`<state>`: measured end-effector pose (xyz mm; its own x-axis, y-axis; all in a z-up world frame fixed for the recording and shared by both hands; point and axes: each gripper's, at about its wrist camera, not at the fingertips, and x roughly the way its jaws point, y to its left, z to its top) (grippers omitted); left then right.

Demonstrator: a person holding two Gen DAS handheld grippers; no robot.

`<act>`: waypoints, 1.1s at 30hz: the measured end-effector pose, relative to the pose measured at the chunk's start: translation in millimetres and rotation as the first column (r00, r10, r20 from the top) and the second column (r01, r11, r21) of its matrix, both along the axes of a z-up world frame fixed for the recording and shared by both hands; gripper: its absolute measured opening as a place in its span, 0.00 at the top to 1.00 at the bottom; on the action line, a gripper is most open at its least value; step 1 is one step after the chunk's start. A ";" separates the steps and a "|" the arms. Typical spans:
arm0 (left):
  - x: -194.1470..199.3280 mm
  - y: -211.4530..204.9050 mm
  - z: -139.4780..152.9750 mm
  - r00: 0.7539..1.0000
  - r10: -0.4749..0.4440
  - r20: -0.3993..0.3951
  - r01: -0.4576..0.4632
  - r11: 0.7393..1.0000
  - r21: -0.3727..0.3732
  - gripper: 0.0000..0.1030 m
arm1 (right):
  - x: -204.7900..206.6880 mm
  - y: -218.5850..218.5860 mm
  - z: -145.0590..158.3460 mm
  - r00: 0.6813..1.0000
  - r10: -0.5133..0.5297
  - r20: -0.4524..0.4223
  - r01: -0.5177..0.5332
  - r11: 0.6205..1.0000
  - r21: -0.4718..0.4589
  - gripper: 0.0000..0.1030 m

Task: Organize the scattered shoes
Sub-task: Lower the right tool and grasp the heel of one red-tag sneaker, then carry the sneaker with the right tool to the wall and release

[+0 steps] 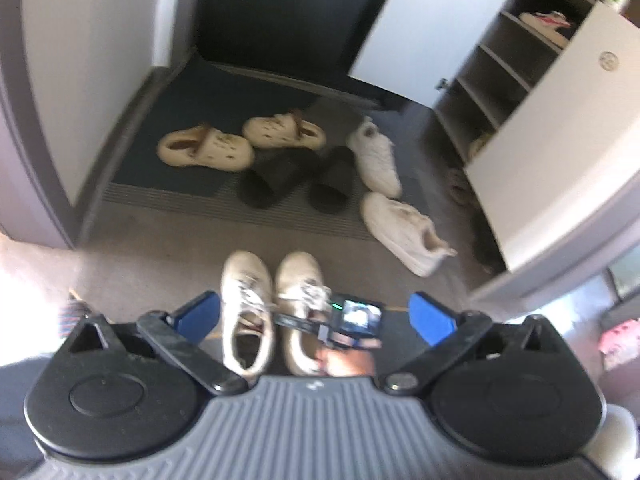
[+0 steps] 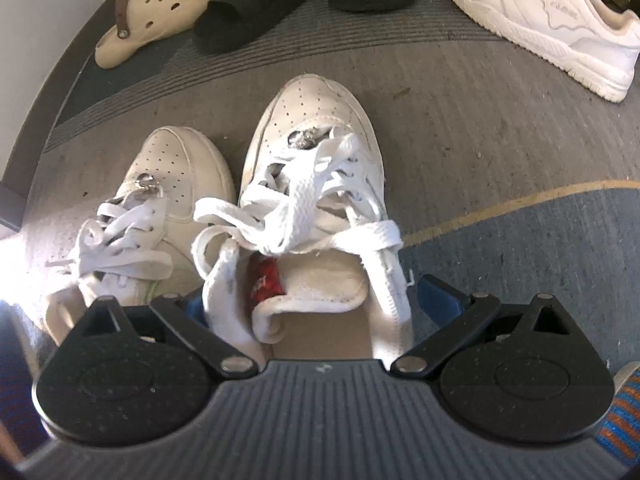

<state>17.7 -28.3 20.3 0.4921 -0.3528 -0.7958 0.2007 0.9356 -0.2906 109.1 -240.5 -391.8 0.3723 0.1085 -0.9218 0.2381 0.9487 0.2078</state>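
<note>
Four pairs lie scattered on the entry floor [image 1: 168, 248] beside the open shoe cabinet [image 1: 516, 92], presumably their destination. We see cream clogs [image 1: 208, 150], black slides [image 1: 276, 178] and white trainers [image 1: 400, 232] on the dark mat [image 1: 192, 112]; nearest us sit the laced white sneakers [image 1: 272, 304]. Our right gripper [image 2: 320, 300] straddles the right sneaker [image 2: 316, 184] at its collar, fingers spread wide on either side, not yet pinching, likely lining up a grab. Our left gripper [image 1: 314, 314] hovers above, fingers wide apart, empty.
</note>
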 end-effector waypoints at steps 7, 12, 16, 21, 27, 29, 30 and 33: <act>-5.7 -17.2 -11.5 0.996 -0.027 -0.089 0.025 0.999 -0.022 0.02 | 1.5 -1.3 2.3 0.996 -0.082 -0.021 0.083 0.996 0.026 0.17; -32.9 -39.4 9.1 0.986 -0.107 0.130 0.109 0.994 -0.011 0.00 | -8.1 -9.4 4.7 0.986 -0.162 -0.024 0.164 0.984 0.074 0.19; -35.9 -43.7 -11.0 0.990 -0.113 0.083 0.105 0.990 0.090 0.00 | -17.2 -29.6 7.7 0.962 -0.271 -0.024 0.271 0.945 0.182 0.20; -33.4 -26.9 -35.1 0.991 -0.120 -0.052 0.121 0.992 0.031 0.01 | -29.7 -54.8 15.5 0.926 -0.376 0.025 0.352 0.888 0.297 0.20; -41.2 -1.7 -31.7 0.998 -0.060 -0.007 0.060 0.997 0.041 0.01 | -32.5 -73.1 36.8 0.884 -0.456 0.105 0.389 0.841 0.377 0.21; -43.5 5.5 -23.1 0.999 -0.048 0.018 0.047 0.998 0.045 0.01 | -30.2 -77.8 44.0 0.870 -0.477 0.128 0.396 0.829 0.396 0.21; -42.6 9.5 -19.8 0.999 -0.046 0.024 0.045 0.998 0.039 0.01 | -26.3 -79.9 50.5 0.859 -0.490 0.149 0.396 0.821 0.411 0.21; -37.3 18.6 -11.5 0.999 -0.024 0.034 0.023 1.000 0.008 0.01 | -8.3 -71.7 69.8 0.865 -0.453 0.217 0.339 0.845 0.413 0.21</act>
